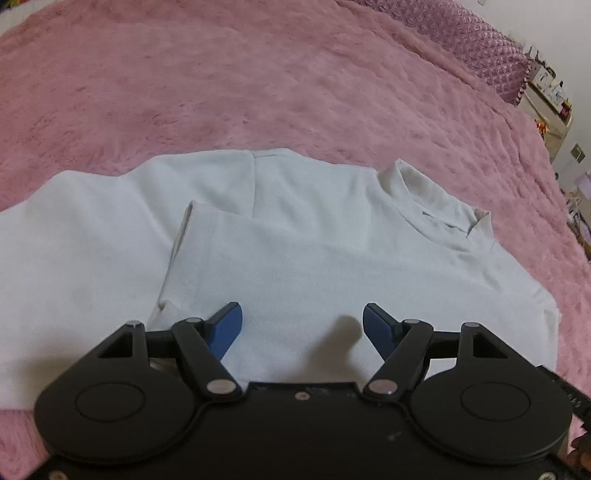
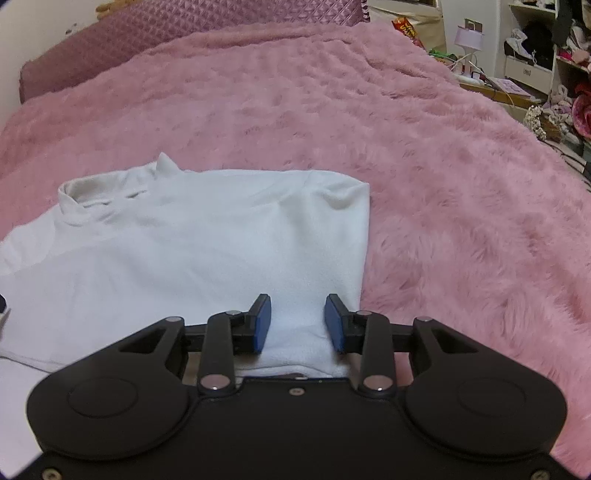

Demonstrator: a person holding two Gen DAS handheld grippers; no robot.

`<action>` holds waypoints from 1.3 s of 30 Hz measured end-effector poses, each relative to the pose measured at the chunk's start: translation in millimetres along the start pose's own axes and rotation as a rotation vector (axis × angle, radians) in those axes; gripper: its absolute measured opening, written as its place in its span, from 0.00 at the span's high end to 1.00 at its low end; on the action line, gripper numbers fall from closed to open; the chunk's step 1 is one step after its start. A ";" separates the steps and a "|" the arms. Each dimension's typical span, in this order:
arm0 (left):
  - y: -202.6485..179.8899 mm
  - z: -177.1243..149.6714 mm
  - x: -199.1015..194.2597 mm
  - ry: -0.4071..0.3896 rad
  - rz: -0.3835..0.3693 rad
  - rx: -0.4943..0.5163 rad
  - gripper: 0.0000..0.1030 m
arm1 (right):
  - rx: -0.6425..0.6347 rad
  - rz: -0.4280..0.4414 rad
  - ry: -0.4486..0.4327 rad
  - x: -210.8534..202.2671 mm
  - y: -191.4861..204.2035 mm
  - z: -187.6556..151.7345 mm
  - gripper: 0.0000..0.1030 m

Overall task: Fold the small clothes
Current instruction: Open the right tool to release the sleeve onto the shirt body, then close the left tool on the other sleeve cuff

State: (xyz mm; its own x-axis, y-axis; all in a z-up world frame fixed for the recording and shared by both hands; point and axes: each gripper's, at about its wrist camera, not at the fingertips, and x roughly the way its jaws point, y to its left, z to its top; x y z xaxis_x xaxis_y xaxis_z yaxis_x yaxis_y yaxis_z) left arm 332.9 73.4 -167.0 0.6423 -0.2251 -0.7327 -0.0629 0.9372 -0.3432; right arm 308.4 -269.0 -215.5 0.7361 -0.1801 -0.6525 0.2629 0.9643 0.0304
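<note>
Shirt (image 1: 303, 251), white with a high collar (image 1: 424, 188), lies flat on the pink fuzzy blanket (image 1: 258, 92) of the bed, partly folded: one side has been turned in over the body, leaving a straight folded edge (image 2: 364, 240) on the right. That tidy edge suggests the next fold will bring the hem up toward the collar.

Left hand-held gripper (image 1: 303, 325) hovers over the middle of the cloth with its blue fingers (image 1: 227, 328) spread wide, holding nothing. Right hand-held gripper (image 2: 297, 323) sits low at the near corner by the folded edge, fingers partly apart with cloth lying between them; they do not look pressed onto it, so I judge it ungripped.

Purple quilted pillow (image 2: 184, 33) lies at the head of the bed, well apart. Cluttered shelves (image 2: 546, 55) and a small lamp (image 2: 469, 40) stand beyond the bed. Nothing blocks the fold.
</note>
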 end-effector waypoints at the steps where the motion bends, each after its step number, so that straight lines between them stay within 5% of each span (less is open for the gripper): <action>1: 1.9 2.1 0.1 0.004 -0.010 -0.011 0.26 | -0.001 -0.016 0.006 -1.2 2.3 1.3 0.67; 4: 6.5 9.5 -20.9 -0.018 -0.041 -0.033 0.26 | 0.020 -0.006 -0.033 -17.7 12.5 8.6 0.66; 10: 53.0 -2.3 -111.0 -0.157 -0.033 -0.119 0.26 | -0.061 0.230 -0.127 -59.4 78.6 12.5 0.66; 15: 123.4 -39.0 -184.4 -0.252 0.115 -0.245 0.26 | -0.285 0.403 -0.189 -88.5 160.3 -15.0 0.66; 20: 197.8 -78.6 -240.2 -0.333 0.271 -0.433 0.26 | -0.406 0.467 -0.195 -95.8 228.0 -38.5 0.66; 27: 281.8 -116.9 -263.5 -0.388 0.391 -0.698 0.26 | -0.489 0.474 -0.166 -84.9 282.4 -57.6 0.66; 39: 319.4 -119.5 -254.9 -0.488 0.424 -0.764 0.30 | -0.491 0.446 -0.111 -77.5 292.1 -71.7 0.66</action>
State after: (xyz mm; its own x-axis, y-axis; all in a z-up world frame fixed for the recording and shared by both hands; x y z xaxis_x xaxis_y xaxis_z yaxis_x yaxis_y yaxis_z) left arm 57.8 398.3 -160.1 0.6853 0.3825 -0.6197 -0.7236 0.4532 -0.5206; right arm 283.5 40.6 -210.4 0.7750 0.2627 -0.5747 -0.3763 0.9225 -0.0859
